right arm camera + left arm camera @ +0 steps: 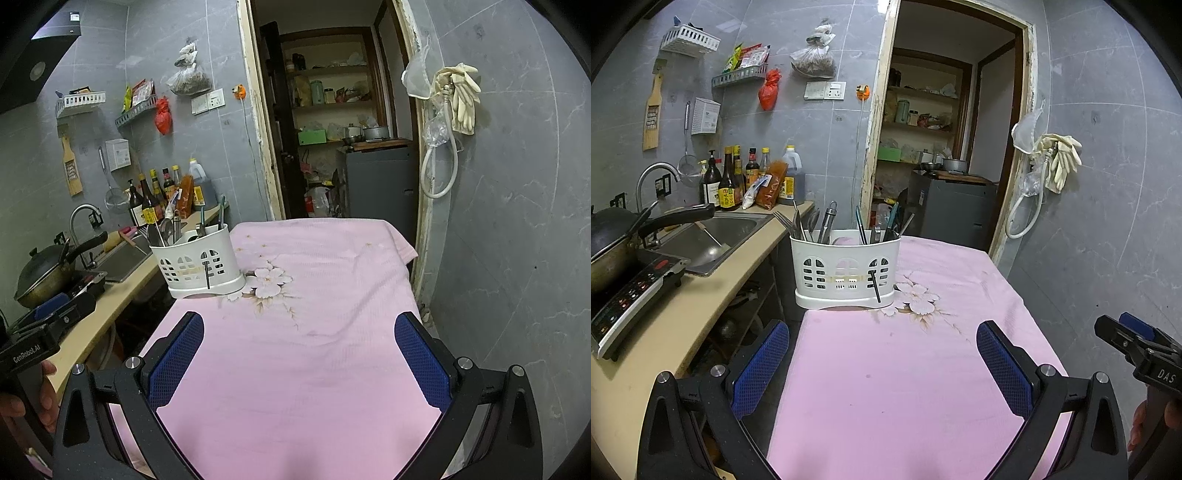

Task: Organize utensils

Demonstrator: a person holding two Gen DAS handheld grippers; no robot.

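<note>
Standing on the pink cloth, white caddy (utensils upright), left gripper and right gripper spread wide, empty.

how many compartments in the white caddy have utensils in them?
2. The white caddy holds utensils in its left section and right section. The middle looks empty, though short items could be hidden below the rim.
</note>
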